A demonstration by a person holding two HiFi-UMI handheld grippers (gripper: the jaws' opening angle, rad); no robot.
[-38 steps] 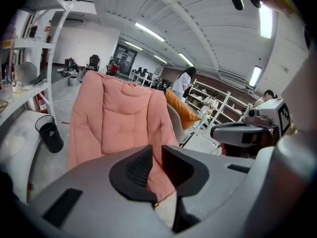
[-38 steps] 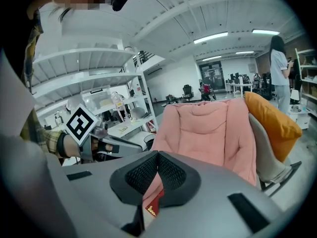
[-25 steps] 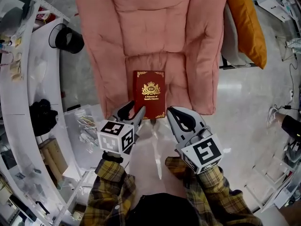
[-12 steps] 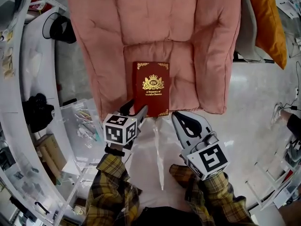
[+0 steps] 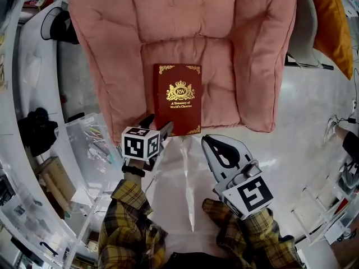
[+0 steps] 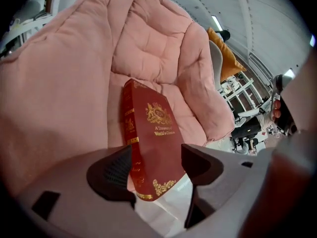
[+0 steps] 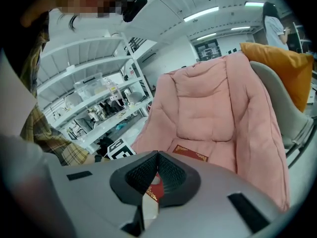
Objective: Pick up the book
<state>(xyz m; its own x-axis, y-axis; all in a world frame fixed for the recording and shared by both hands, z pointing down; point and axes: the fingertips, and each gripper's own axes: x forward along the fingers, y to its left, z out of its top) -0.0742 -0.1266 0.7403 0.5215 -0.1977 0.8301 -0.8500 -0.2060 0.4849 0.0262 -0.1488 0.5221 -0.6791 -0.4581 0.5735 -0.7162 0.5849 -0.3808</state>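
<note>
Head view puts the book (image 5: 178, 98) flat on the seat of a pink padded armchair (image 5: 190, 15), with its near corner just past the seat front. The left tongs (image 5: 159, 126) sit at the book's 7 o'clock corner. Their jaws have just been opening and now stand released, with that corner (image 6: 153, 133) between the pads but not pressed. Before closing, I would slide them deeper along the spine, because a hardback pinched at one corner is likely to swing. The soft seat will give, so lift rather than push down. The right tongs (image 5: 216, 144) are clenched on nothing at 5 o'clock and could steady the far edge. Pale glossy floor (image 5: 185, 172) lies below, white shelving (image 5: 22, 167) stands at 9 o'clock, and an orange cushion (image 5: 331, 15) is at 1 o'clock
</note>
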